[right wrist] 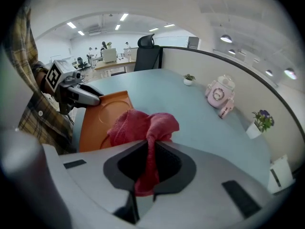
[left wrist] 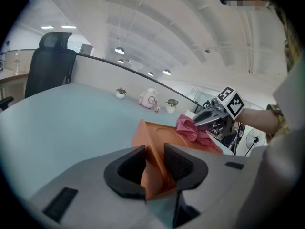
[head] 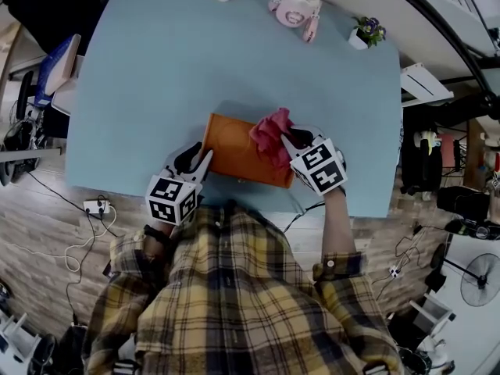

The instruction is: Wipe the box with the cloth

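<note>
Two grippers work at the near edge of the pale blue table (head: 141,84), each held out from a plaid-sleeved arm close to the person's body. The left gripper (head: 201,161) points forward and slightly down from the left hand, its jaws partly apart and clamped on the near left corner of the orange box (head: 233,156), which lies flat on the table just in front of the person. The right gripper (head: 291,141) tips steeply down from the outstretched right forearm over the box's right end, its jaws pinched nearly together on the red cloth (head: 271,134), whose bunched folds rest on the box's top.
</note>
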Motion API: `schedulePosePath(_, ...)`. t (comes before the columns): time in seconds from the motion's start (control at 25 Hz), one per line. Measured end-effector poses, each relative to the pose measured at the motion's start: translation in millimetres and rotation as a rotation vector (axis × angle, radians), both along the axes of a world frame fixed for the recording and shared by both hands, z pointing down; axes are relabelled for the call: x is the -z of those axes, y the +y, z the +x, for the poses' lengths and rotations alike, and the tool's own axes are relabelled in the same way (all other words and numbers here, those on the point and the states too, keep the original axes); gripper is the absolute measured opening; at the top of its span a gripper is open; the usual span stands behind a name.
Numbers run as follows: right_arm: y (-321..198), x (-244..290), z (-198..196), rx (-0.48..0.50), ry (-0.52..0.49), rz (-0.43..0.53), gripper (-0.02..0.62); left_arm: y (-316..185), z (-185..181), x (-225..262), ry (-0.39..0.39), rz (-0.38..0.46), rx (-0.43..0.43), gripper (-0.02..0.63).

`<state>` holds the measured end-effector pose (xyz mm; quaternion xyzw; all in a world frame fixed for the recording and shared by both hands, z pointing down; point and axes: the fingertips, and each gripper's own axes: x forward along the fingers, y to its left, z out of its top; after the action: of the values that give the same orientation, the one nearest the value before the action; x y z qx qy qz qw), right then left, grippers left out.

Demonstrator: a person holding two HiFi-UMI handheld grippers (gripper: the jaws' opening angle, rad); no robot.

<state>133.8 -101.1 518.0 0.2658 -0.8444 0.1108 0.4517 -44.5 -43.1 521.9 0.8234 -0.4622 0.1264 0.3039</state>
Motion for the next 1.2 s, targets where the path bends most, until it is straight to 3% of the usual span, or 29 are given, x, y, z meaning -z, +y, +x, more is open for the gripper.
schedulePosePath(0.16,2.3,0.8,21.3,-0.025,0.017,0.016,0.041,0.0,-1.2,-0.1,0.002,0.001,0.003,0.117)
schedulePosePath(0.32,1.8,9.3,38.0,-0.103,-0.033,-0.007,0.041,0.1,0.0,-0.5,0.005,-0.003,0.006,0.117)
schedulePosePath(0.48,3.8,13.5,61.5,-0.150,0.000,0.003,0.041,-0.2,-0.5,-0.4,0.008,0.000,0.008,0.117)
schedulePosePath(0.64,6.1,38.3,62.9,-0.182,-0.104,0.045,0.041,-0.2,-0.1,-0.2,0.013,-0.001,0.004,0.117)
schedulePosePath(0.8,9.7,77.9,29.2,-0.113,-0.212,0.101,0.041,-1.1,-0.5,0.5,0.017,0.001,0.004,0.117)
schedulePosePath(1.0,21.3,119.6,-42.1,0.039,-0.357,0.138,0.041,-0.8,1.1,-0.9,0.018,0.006,0.005,0.117)
schedulePosePath(1.2,43.1,125.4,-124.8,0.175,-0.513,0.070,0.041,-0.6,0.4,0.2,0.019,0.016,0.002,0.118)
